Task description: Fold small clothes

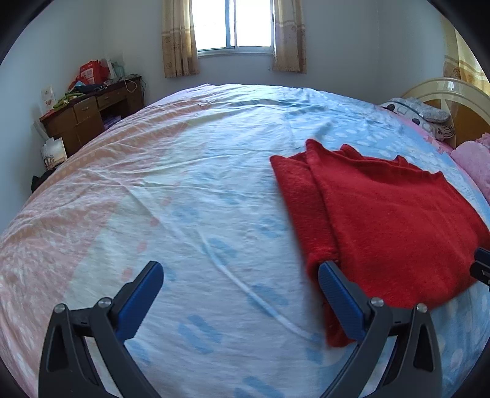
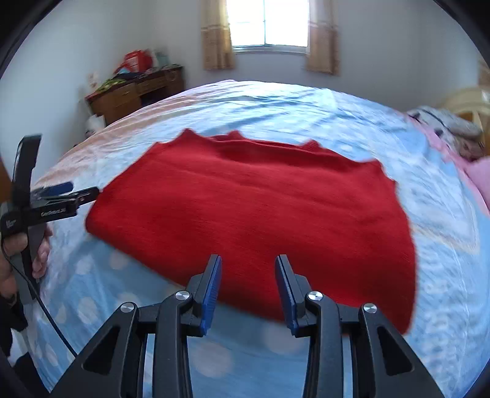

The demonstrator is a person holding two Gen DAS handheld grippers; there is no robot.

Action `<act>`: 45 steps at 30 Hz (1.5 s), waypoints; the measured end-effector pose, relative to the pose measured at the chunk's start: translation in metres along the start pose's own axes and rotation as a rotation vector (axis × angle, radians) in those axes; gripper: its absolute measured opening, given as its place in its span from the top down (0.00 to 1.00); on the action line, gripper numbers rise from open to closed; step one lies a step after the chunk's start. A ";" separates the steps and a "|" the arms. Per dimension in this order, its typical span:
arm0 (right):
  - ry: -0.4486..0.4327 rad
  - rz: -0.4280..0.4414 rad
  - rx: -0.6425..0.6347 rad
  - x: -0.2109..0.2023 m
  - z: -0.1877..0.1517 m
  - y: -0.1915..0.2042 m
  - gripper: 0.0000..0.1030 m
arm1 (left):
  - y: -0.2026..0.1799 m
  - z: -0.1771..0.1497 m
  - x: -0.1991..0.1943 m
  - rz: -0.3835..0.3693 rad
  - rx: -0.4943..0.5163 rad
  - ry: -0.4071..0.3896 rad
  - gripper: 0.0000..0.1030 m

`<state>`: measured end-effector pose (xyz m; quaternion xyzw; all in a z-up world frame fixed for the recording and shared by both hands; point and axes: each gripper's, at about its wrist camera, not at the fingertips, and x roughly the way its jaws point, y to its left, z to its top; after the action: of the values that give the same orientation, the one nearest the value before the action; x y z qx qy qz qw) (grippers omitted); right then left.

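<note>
The bed [image 1: 183, 189] offers a broad stretch of bare sheet on its left half, from the near edge up toward the window [image 1: 234, 24], where a hand-held gripper could pass freely. The red garment [image 1: 382, 220] lies flat over the right half, low and no barrier from above. The left hand-held gripper [image 1: 242, 301], spread wide, sits at the garment's left edge, one finger touching the cloth; the right hand-held gripper [image 2: 248, 290], partly parted, hangs over its near hem. Pillows [image 1: 428, 118] and the headboard [image 1: 459, 104] close off the right end. A cluttered desk [image 1: 92, 119] blocks the far left corner.
</note>
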<state>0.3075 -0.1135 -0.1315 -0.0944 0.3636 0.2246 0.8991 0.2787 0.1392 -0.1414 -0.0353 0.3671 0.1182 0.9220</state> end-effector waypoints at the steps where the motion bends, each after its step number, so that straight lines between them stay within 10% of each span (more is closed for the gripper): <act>1: -0.004 0.011 -0.030 0.002 0.003 0.012 0.60 | 0.002 -0.001 -0.001 0.003 0.005 0.000 0.00; 26: -0.062 -0.075 -0.449 0.050 0.000 0.145 0.54 | 0.033 0.002 0.023 -0.043 -0.022 0.078 0.00; 45: -0.118 -0.184 -0.541 0.063 0.001 0.170 0.57 | 0.017 0.057 0.059 -0.442 -0.126 0.027 0.00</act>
<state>0.2676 0.0575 -0.1755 -0.3503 0.2274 0.2361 0.8774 0.3540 0.1759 -0.1401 -0.1738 0.3545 -0.0644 0.9165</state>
